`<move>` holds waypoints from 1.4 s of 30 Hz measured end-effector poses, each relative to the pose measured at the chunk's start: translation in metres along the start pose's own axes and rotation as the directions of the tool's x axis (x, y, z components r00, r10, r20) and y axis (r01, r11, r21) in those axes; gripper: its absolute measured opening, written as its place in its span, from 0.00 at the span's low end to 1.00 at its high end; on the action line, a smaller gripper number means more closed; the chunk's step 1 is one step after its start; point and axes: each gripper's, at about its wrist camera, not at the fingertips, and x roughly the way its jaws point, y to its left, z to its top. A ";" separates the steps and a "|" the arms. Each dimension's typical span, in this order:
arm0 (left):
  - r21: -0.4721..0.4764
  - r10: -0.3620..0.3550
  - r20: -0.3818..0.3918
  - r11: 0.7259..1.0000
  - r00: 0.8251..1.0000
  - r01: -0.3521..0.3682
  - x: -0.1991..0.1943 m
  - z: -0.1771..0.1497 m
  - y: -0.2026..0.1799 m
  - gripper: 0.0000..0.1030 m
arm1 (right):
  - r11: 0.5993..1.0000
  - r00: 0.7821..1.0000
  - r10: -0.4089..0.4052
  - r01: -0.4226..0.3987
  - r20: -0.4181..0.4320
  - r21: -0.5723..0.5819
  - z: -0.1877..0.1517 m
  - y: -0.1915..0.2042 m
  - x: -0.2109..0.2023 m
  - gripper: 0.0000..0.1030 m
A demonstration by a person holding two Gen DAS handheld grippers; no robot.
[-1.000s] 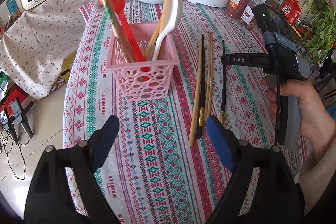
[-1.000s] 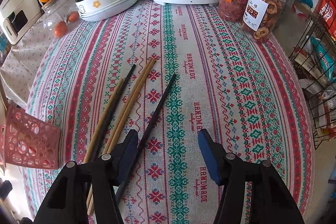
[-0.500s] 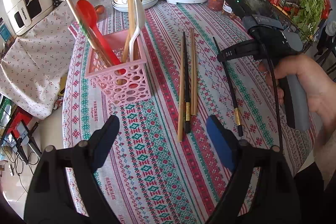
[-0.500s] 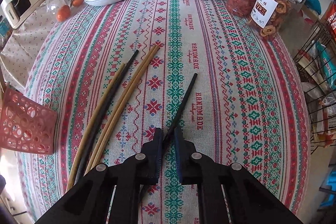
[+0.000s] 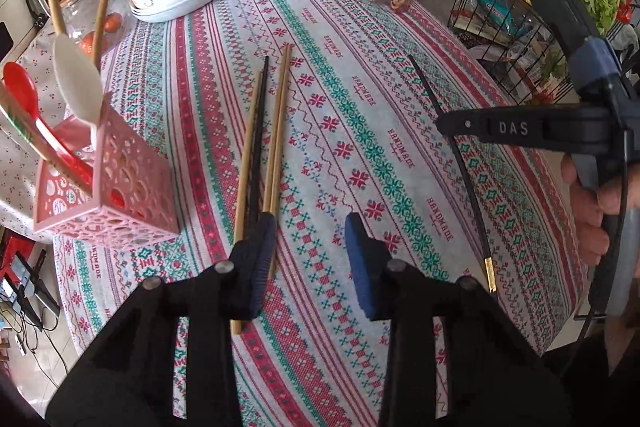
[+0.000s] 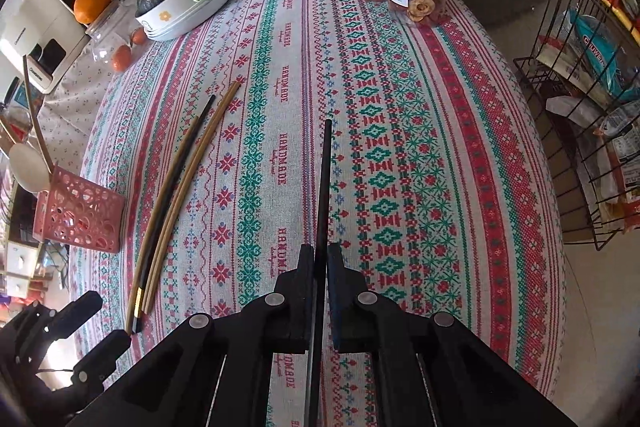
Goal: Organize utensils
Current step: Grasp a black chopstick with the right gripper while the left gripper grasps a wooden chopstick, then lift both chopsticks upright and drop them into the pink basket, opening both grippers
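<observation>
Right gripper (image 6: 321,291) newly clamped on slim black chopstick (image 6: 325,187), probably lifted; left gripper (image 5: 310,259) narrowing, apart, empty.

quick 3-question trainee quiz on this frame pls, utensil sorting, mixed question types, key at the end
1. True or false: the right gripper is shut on the lone black chopstick.
2. Multiple choice: what stands in the pink basket? A) only chopsticks B) a red spoon, a white spoon and wooden sticks C) nothing
3. Fill in: the left gripper hangs over the near ends of the ____ lying in a bundle on the tablecloth.

Key:
1. True. Its jaws pinch the chopstick, which is lifted off the cloth.
2. B
3. Chopsticks: wooden ones with a black one among them. The jaws have just been closing, and nothing is clamped between them.
</observation>
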 end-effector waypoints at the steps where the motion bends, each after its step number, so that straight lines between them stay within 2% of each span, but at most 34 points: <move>1: -0.018 -0.005 -0.005 1.000 1.000 0.005 0.006 0.010 -0.001 0.33 | 1.000 1.000 0.004 -0.004 0.004 0.002 -0.002 -0.005 -0.004 0.06; 6: -0.059 0.065 -0.017 0.996 0.998 -0.066 0.037 0.054 -0.001 0.27 | 0.998 0.999 0.042 -0.042 0.019 0.044 -0.008 -0.029 -0.021 0.06; 12: -0.088 0.089 -0.020 0.992 0.996 -0.090 0.066 0.082 0.005 0.21 | 0.993 0.996 0.083 -0.084 0.026 0.079 -0.003 -0.035 -0.021 0.06; 19: -0.099 0.101 -0.038 0.990 0.994 -0.104 0.090 0.097 0.008 0.21 | 0.990 0.994 0.102 -0.104 0.024 0.099 0.000 -0.038 -0.018 0.06; 22: -0.116 0.110 -0.077 0.986 0.991 -0.118 0.100 0.098 0.010 0.21 | 0.989 0.995 0.101 -0.103 0.019 0.105 0.002 -0.038 -0.014 0.06; 25: -0.153 0.084 -0.075 0.984 0.994 -0.095 0.100 0.099 0.015 0.20 | 0.989 0.995 0.099 -0.100 0.014 0.106 0.002 -0.038 -0.011 0.06; 26: -0.149 0.089 -0.077 0.984 0.993 -0.099 0.099 0.099 0.015 0.15 | 0.990 0.995 0.097 -0.098 0.013 0.105 0.002 -0.037 -0.010 0.06; 28: -0.132 0.087 -0.070 0.987 0.994 -0.096 0.098 0.098 0.014 0.11 | 0.990 0.995 0.094 -0.095 0.017 0.105 0.002 -0.036 -0.011 0.06; 33: -0.122 0.072 -0.015 0.990 0.997 -0.074 0.072 0.078 0.012 0.10 | 0.990 0.995 0.088 -0.093 0.047 0.106 0.001 -0.033 -0.021 0.06; 37: -0.104 0.049 0.050 0.994 0.998 -0.043 0.037 0.063 0.012 0.10 | 0.992 0.994 0.075 -0.083 0.078 0.093 -0.006 -0.029 -0.036 0.06; 42: -0.045 0.032 0.142 0.999 0.989 -0.026 -0.013 0.041 0.007 0.10 | 0.994 0.988 0.066 -0.077 0.137 0.080 -0.017 -0.021 -0.062 0.06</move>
